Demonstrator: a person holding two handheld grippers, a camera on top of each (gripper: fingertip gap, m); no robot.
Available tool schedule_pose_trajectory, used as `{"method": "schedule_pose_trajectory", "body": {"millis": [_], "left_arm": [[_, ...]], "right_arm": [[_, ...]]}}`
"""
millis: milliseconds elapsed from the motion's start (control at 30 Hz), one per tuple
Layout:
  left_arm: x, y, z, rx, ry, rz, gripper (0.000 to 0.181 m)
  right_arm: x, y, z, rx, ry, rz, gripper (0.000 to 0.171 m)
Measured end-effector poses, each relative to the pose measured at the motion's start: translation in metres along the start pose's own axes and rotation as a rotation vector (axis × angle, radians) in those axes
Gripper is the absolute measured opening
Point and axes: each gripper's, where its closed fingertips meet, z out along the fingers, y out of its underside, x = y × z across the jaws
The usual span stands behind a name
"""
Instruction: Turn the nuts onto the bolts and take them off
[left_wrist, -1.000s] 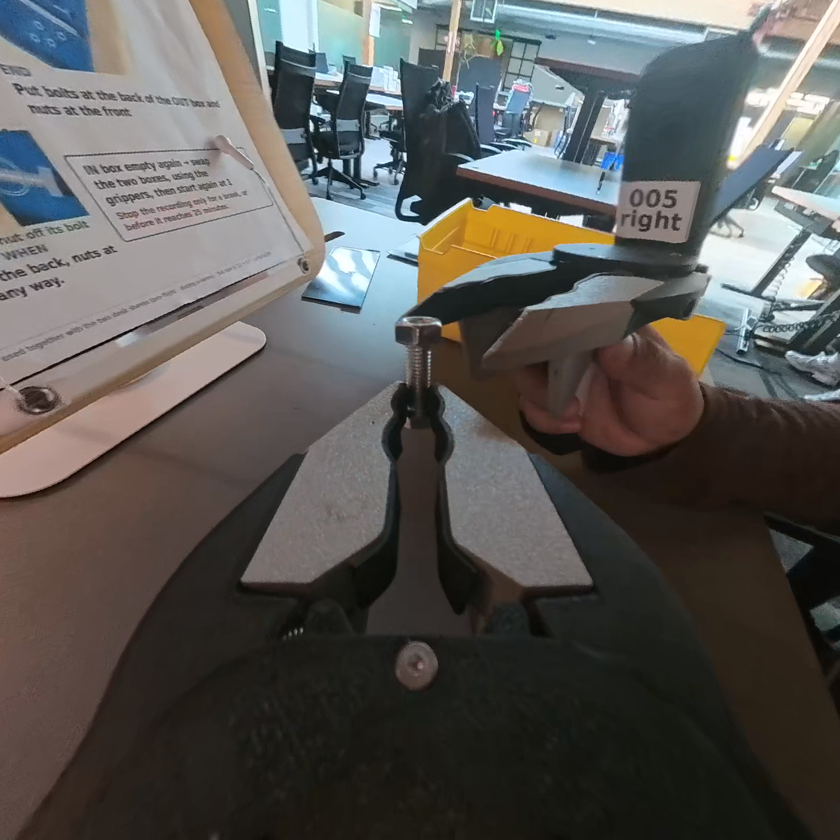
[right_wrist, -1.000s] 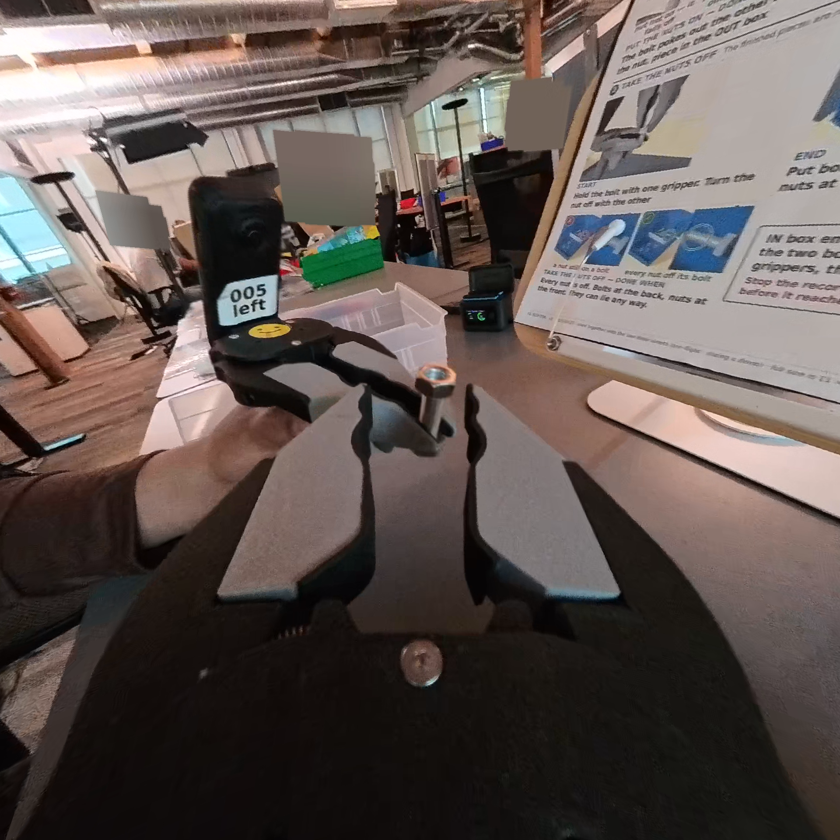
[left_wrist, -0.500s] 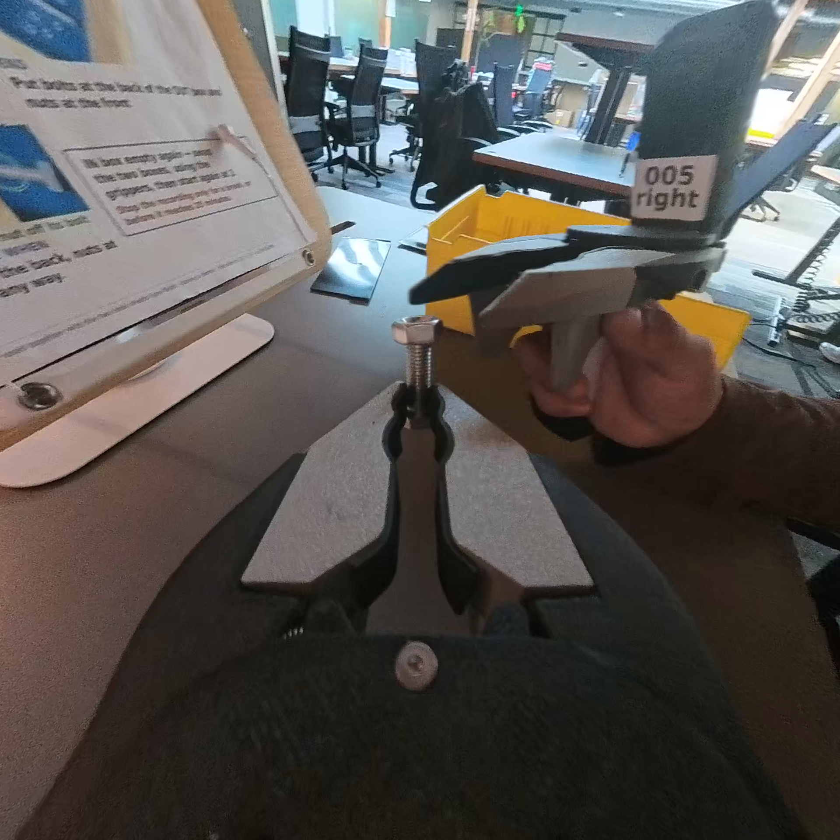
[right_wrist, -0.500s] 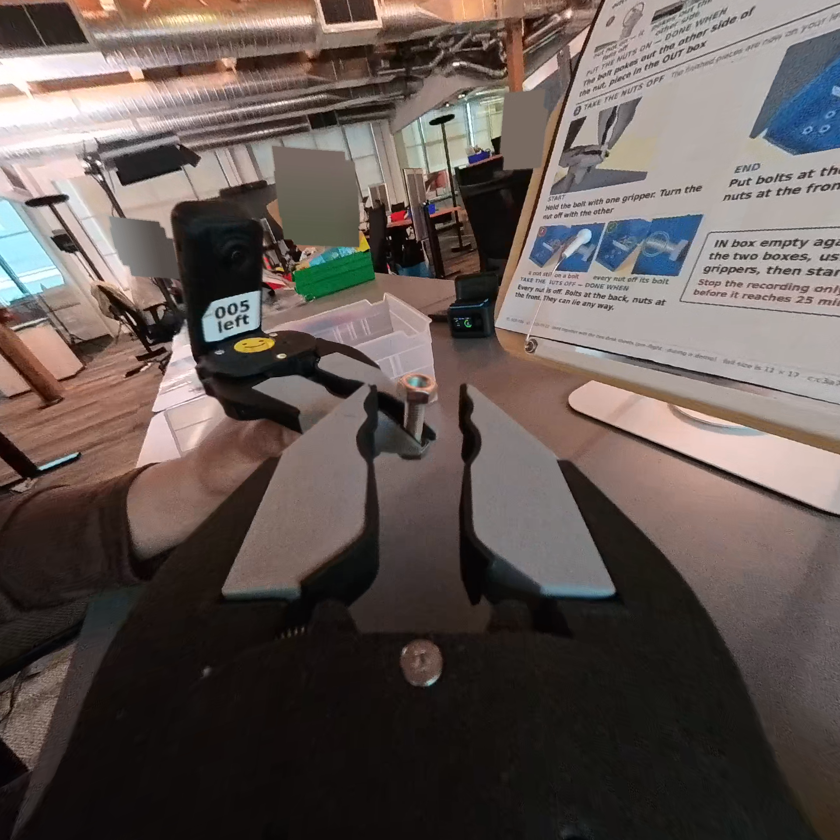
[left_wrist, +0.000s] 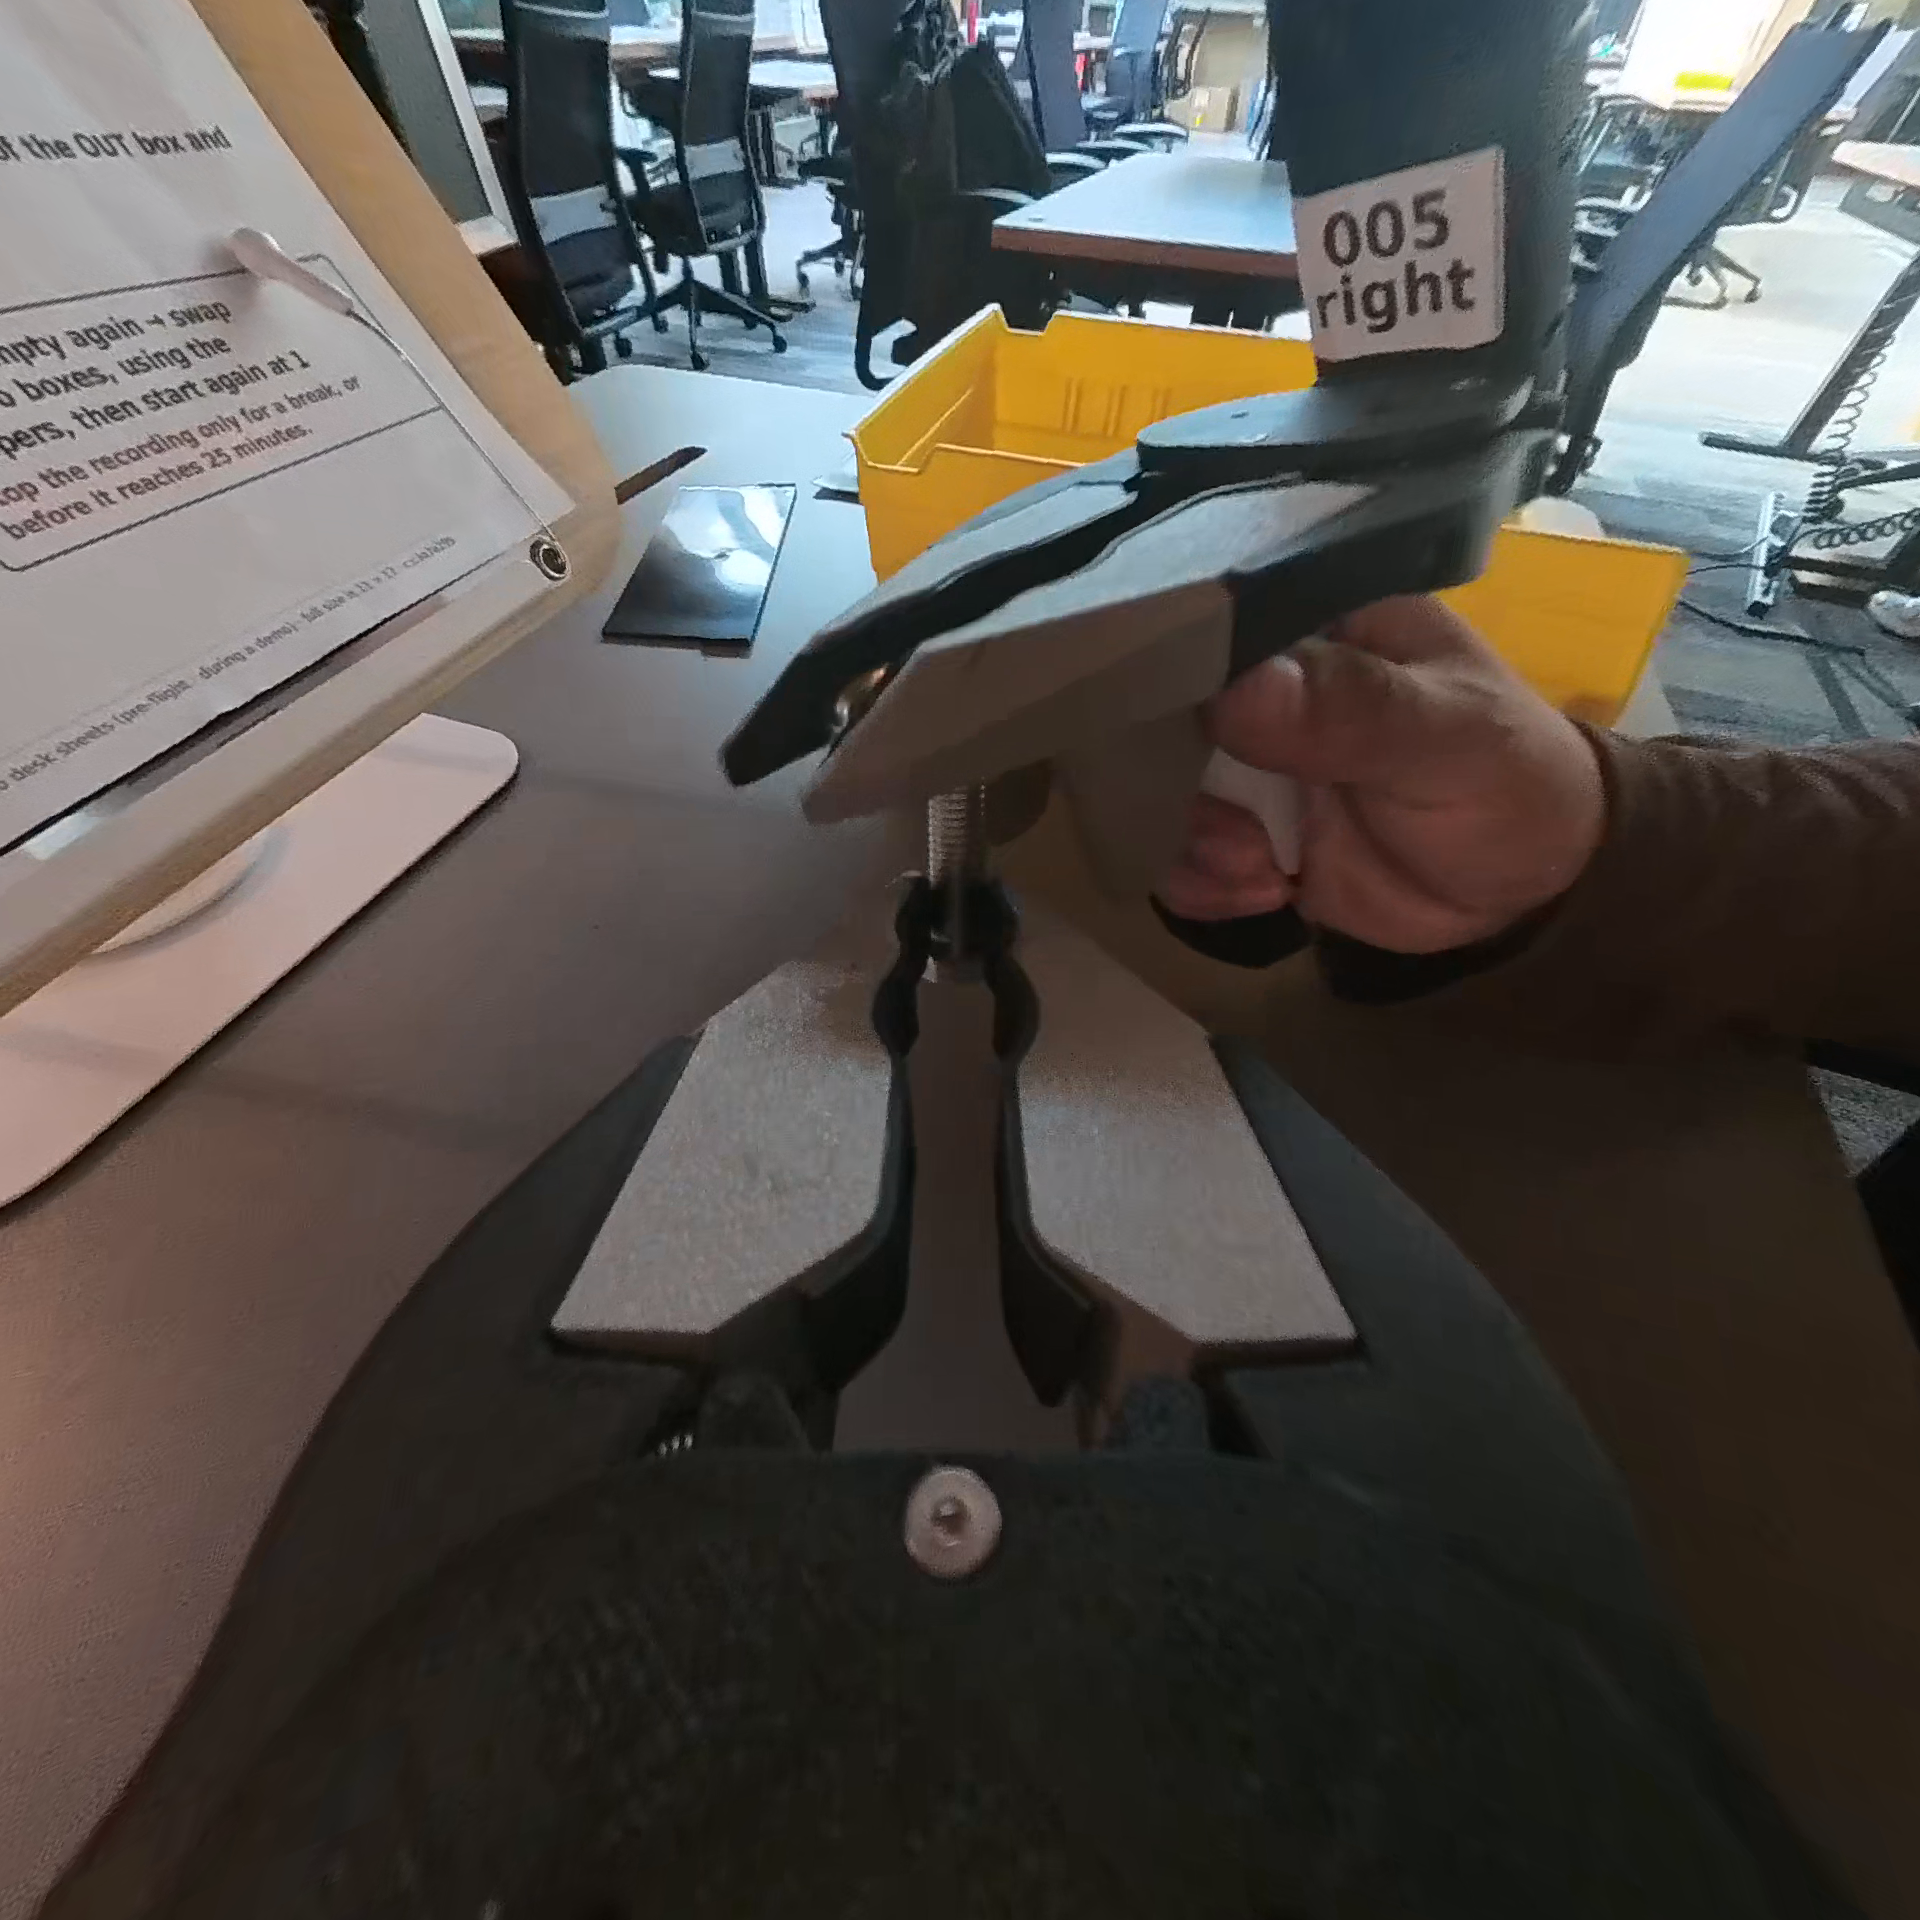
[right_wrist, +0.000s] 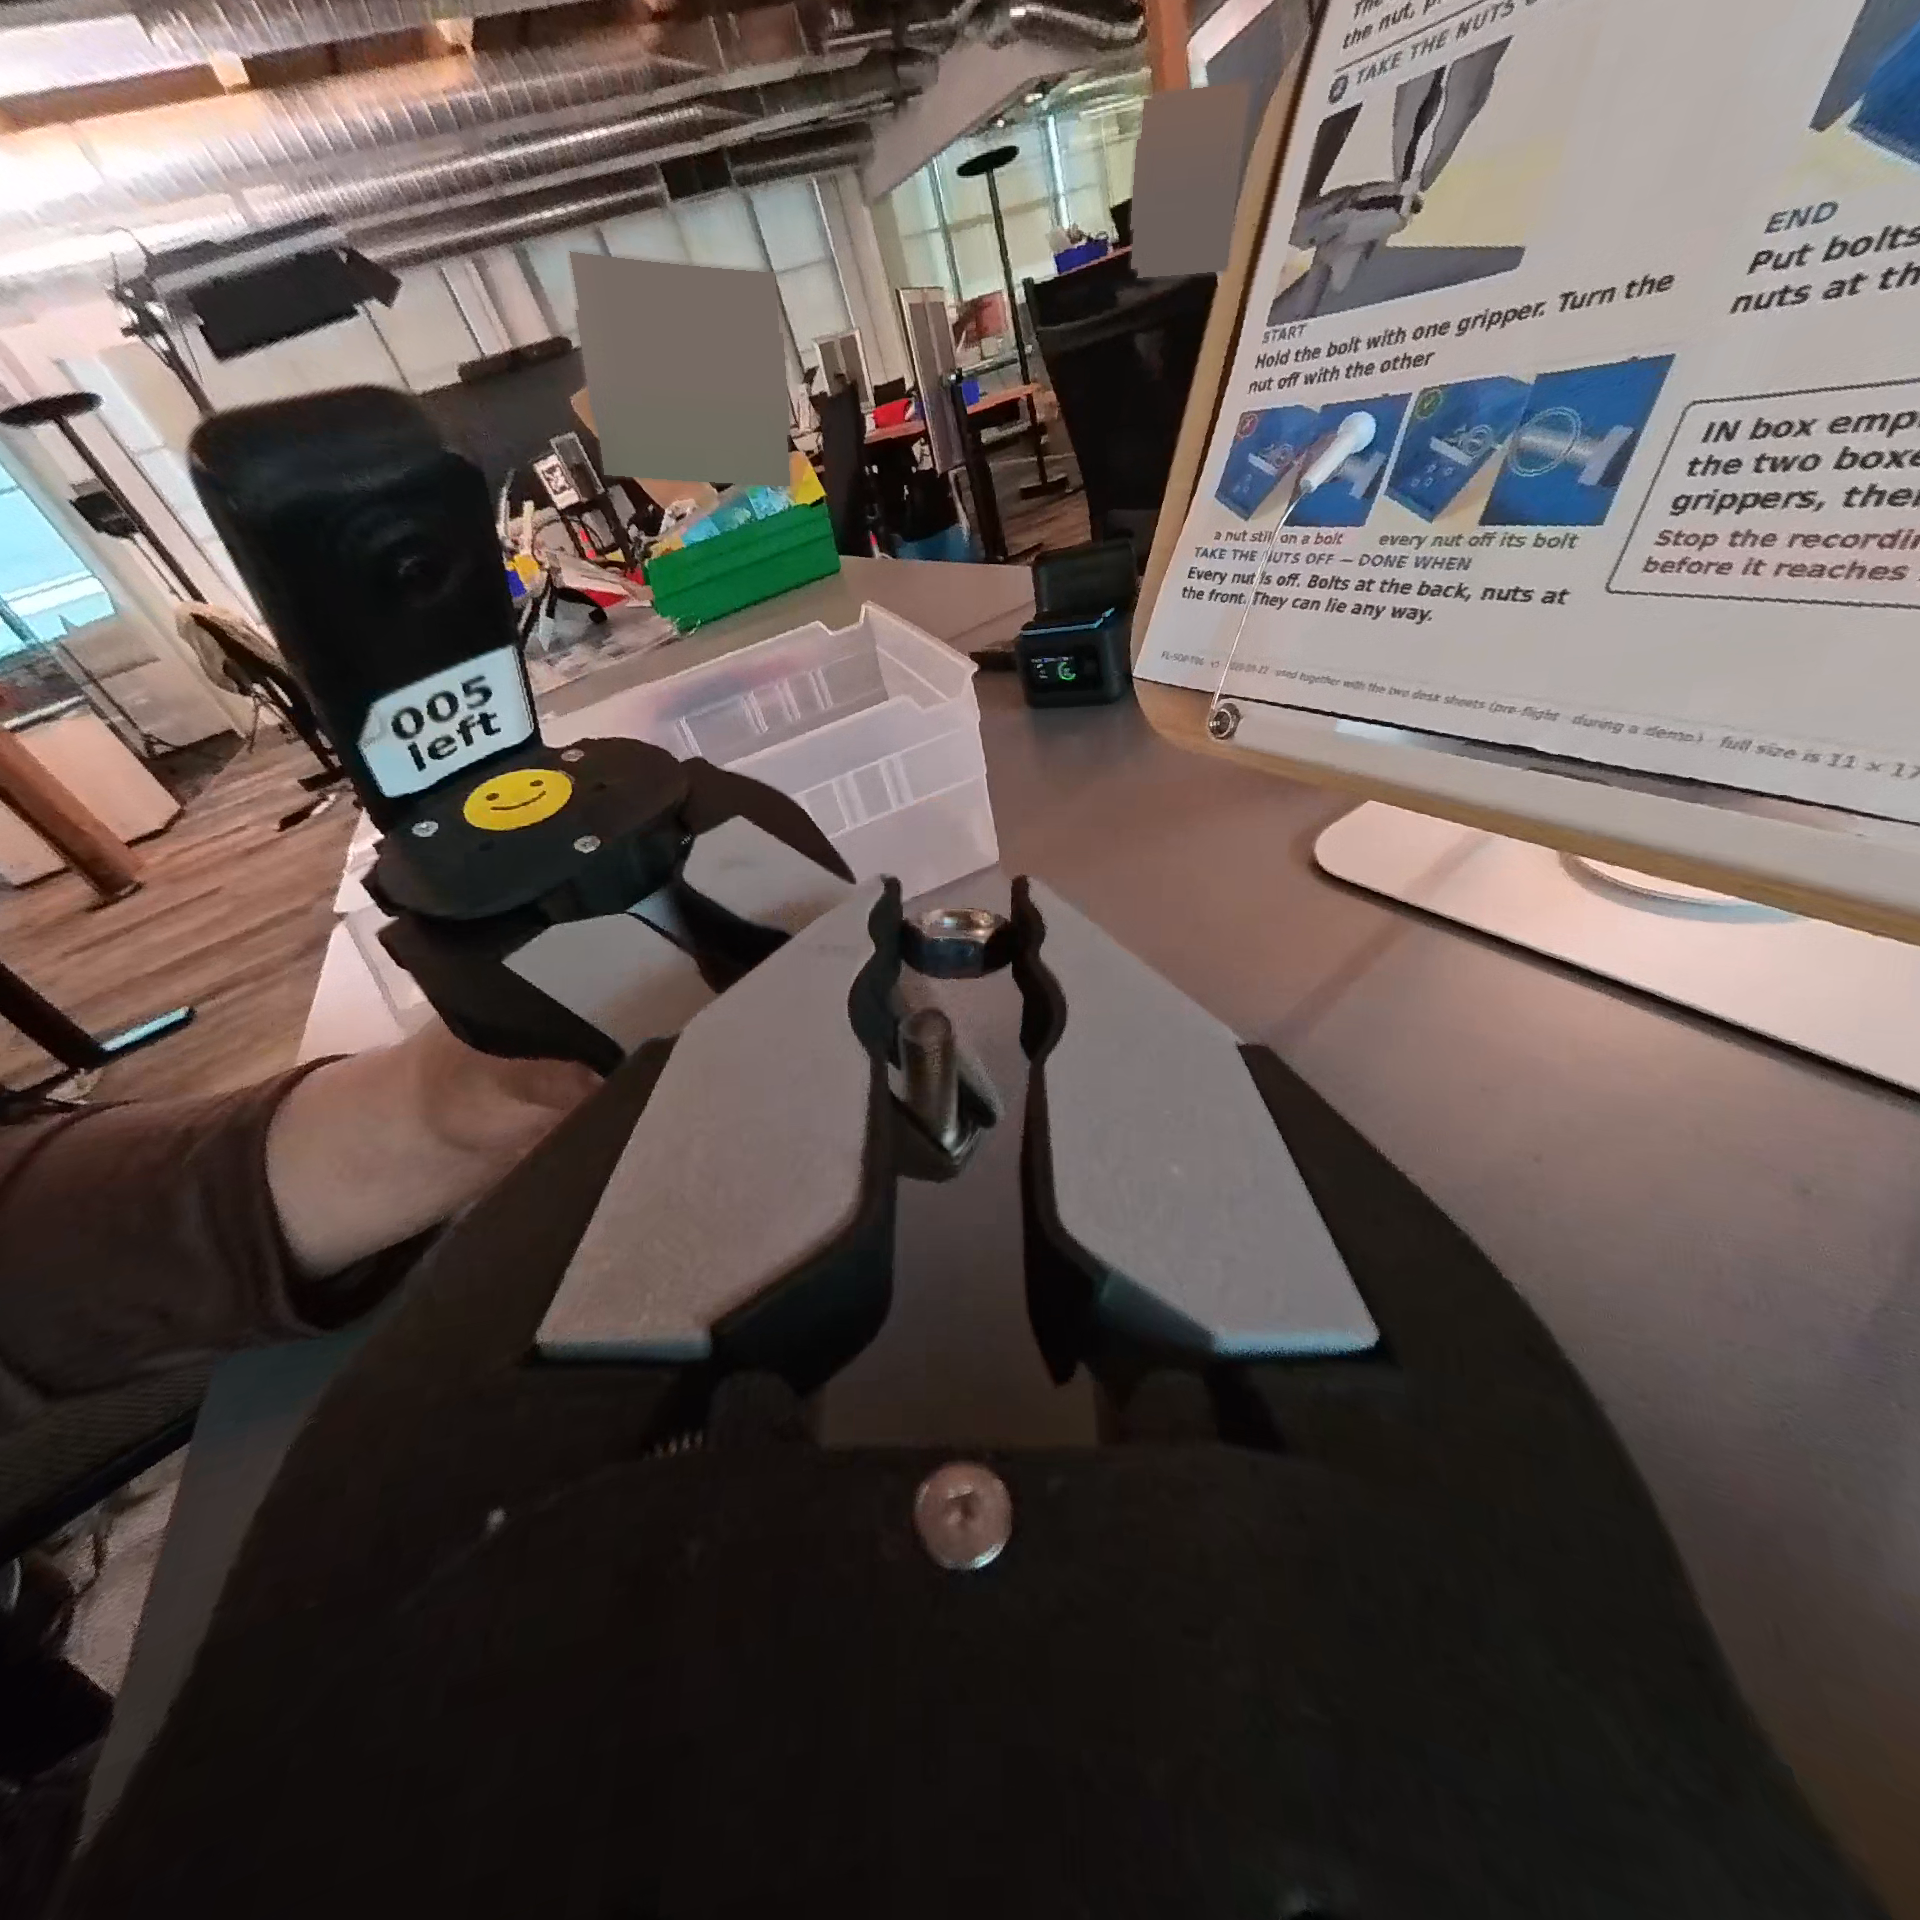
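Observation:
My left gripper (left_wrist: 954, 928) is shut on the lower end of a silver bolt (left_wrist: 961, 831) and holds it upright above the dark table. My right gripper (right_wrist: 954, 914) is shut on a silver hex nut (right_wrist: 951, 940) at its fingertips. In the right wrist view the bolt (right_wrist: 925, 1070) shows a bare threaded top, just below and apart from the nut, with the left gripper (right_wrist: 951, 1138) clamped on its base. In the left wrist view the right gripper (left_wrist: 821, 743) lies level over the bolt's top and hides it. The nut (left_wrist: 854, 698) glints between its fingers.
A yellow bin (left_wrist: 1091, 416) stands behind the right gripper. A clear plastic bin (right_wrist: 831, 727) stands behind the left one. An instruction board on a white stand (right_wrist: 1558, 468) is close beside both grippers. A small black device (right_wrist: 1070, 655) and a flat black slab (left_wrist: 707, 561) lie farther back. Tip to tip, the grippers are about 5 cm apart.
The right gripper came down over the bolt's top and shut on the nut. The nut that sat on the bolt's end is now off it, between the right fingertips.

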Motion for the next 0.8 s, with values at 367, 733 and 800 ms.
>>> {"method": "schedule_pose_trajectory", "body": {"millis": [367, 733, 800], "left_arm": [[-0.020, -0.004, -0.010, 0.053, -0.045, -0.079, 0.008], [-0.024, 0.002, -0.009, 0.037, -0.039, -0.113, 0.008], [-0.025, 0.004, -0.009, 0.034, -0.030, -0.126, 0.008]], "right_arm": [[0.010, -0.016, -0.015, 0.069, 0.026, 0.026, 0.017], [-0.012, -0.026, -0.029, 0.077, 0.108, -0.133, 0.017], [-0.043, -0.037, -0.042, 0.082, 0.063, -0.120, 0.017]]}}
